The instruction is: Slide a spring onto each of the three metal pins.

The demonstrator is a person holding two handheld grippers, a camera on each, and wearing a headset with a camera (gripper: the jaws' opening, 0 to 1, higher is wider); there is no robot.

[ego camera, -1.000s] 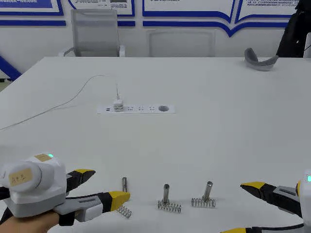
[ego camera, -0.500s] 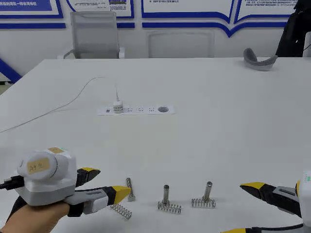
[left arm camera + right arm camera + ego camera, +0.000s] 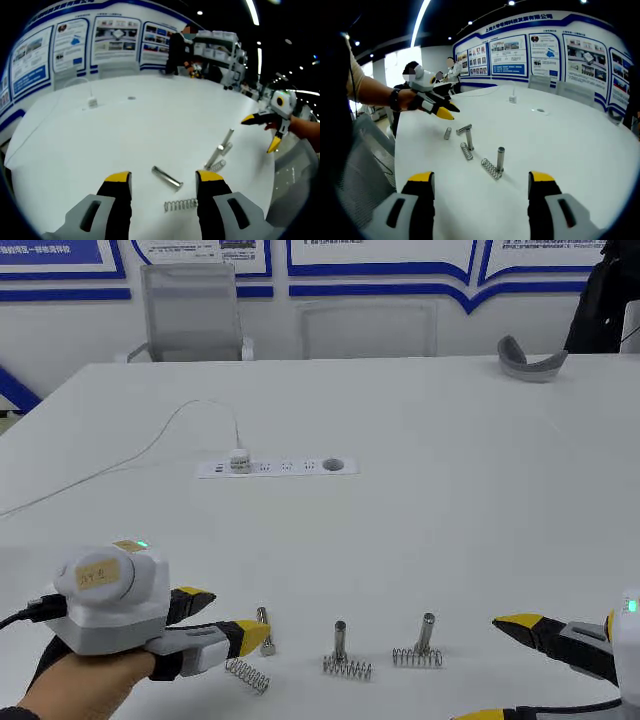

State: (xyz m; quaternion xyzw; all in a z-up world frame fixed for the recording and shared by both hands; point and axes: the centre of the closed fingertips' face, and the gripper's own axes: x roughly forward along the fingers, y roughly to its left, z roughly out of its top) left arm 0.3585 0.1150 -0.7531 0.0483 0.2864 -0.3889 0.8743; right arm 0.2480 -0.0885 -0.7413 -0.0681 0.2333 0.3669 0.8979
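White tabletop runs back to grey chairs and blue-trimmed wall posters, with a power strip at mid-table. My left gripper and right gripper both gape wide, empty. Three springs lie loose beside the pins; the left pin lies toppled between my left jaws.

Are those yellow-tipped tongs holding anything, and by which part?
Nothing is held. The left gripper and right gripper are open; a metal pin lies loose between the left one's jaws.

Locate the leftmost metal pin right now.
Head view, lower left: the leftmost pin sits beside a yellow tip of the left gripper, a loose spring just in front.
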